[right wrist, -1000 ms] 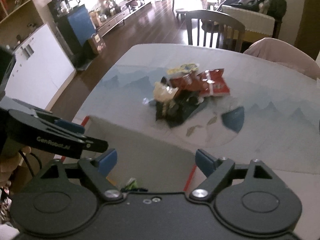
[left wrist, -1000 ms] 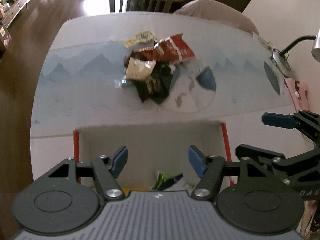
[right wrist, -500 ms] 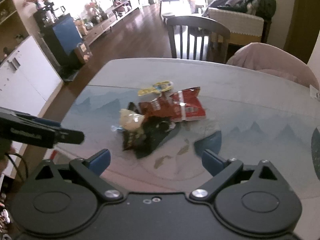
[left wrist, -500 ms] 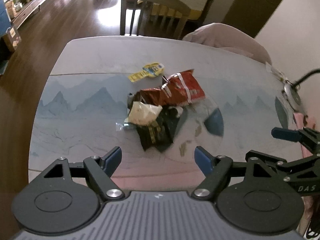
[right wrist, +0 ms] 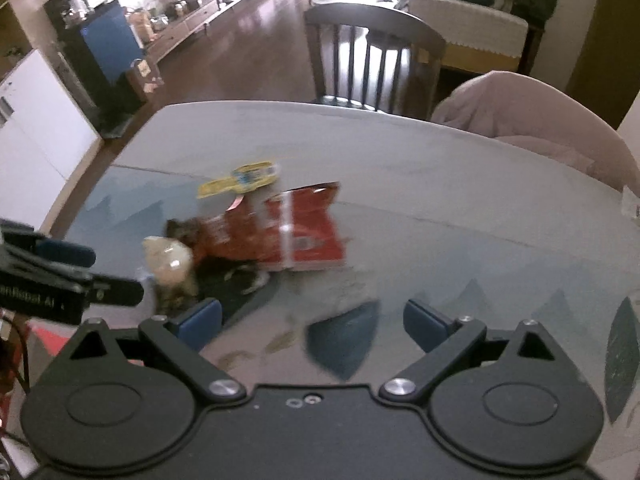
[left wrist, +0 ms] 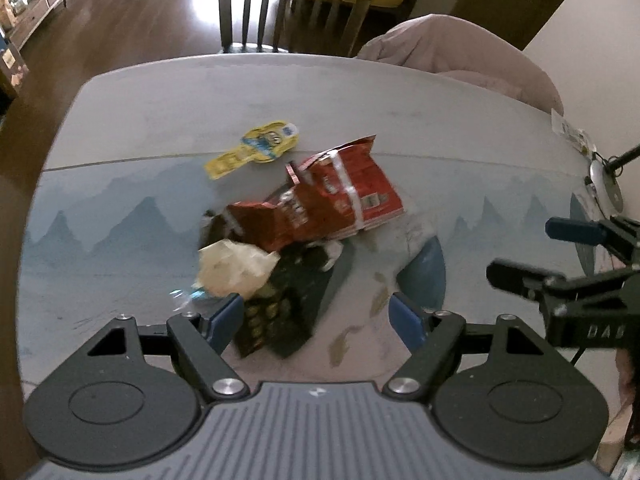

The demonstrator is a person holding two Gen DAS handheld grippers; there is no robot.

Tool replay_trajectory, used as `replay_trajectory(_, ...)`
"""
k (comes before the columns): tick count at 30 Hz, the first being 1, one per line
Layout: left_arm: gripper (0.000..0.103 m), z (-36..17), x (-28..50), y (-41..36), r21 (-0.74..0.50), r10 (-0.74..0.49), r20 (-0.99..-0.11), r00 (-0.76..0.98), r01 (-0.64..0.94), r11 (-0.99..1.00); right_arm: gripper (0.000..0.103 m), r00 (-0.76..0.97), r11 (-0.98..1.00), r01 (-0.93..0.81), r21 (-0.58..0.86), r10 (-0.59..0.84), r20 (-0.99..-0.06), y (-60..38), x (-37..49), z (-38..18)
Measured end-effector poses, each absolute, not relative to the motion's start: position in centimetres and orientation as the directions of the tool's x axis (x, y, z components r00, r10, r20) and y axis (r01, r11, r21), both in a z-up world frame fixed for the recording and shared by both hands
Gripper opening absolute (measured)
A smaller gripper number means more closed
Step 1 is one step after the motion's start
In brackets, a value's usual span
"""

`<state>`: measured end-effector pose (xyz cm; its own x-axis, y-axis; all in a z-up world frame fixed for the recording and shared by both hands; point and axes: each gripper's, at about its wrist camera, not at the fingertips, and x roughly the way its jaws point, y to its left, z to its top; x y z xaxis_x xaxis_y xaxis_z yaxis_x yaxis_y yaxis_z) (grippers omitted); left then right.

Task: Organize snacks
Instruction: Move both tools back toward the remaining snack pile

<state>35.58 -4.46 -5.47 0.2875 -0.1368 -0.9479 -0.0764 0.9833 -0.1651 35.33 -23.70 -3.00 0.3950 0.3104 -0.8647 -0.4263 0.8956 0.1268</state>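
Observation:
A heap of snack packets lies mid-table: a red bag, a cream bag, a black bag under them, and a yellow packet a little apart at the back. My left gripper hovers open over the near end of the black bag, whose corner shows between the fingers without either pad pressing on it. My right gripper is open over bare mat, to the right of the heap. Each gripper shows in the other's view, the right and the left.
The table carries a mat printed with blue mountains. A wooden chair and a pink-draped chair stand at the far edge. A lamp base sits at the right rim. A red-edged box corner shows at lower left.
Both grippers have moved forward from above the red-edged box to the snack heap, which now looms larger. The box has left the left wrist view. Both pairs of jaws stand wider.

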Motion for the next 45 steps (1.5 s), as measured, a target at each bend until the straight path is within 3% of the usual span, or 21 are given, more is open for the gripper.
replay_trajectory(9,0.078,-11.5,40.0,-7.3,-0.176,-0.155,-0.961,0.228,-0.076,0.981,0.094,0.376,0.903,-0.402,0.155,0.317,-0.871,-25.6,40.7,-6.3)
replay_trajectory(16,0.058,-16.4,42.2,-8.3,-0.139,-0.129,-0.981,0.146,-0.065,0.988,0.091,0.343,0.897,-0.405,0.177,0.329,-0.88,-25.7,42.8,-9.2)
replay_trajectory(21,0.057,-18.2,42.9,-8.2,-0.117,-0.107,-0.985,0.135,-0.064,0.991,0.089,0.324,0.886,-0.424,0.186,0.341,-0.882,-25.2,43.4,-10.8)
replay_trajectory(39,0.044,-19.2,42.0,-8.9,-0.02,-0.012,-0.978,0.211,-0.036,0.999,0.084,0.281,0.865,-0.454,0.214,0.367,-0.887,-22.4,45.2,-13.1)
replay_trajectory(45,0.044,-19.2,41.3,-7.7,-0.074,-0.053,-0.976,0.209,-0.097,0.993,0.084,0.267,0.851,-0.478,0.218,0.377,-0.887,-20.1,45.6,-13.9)
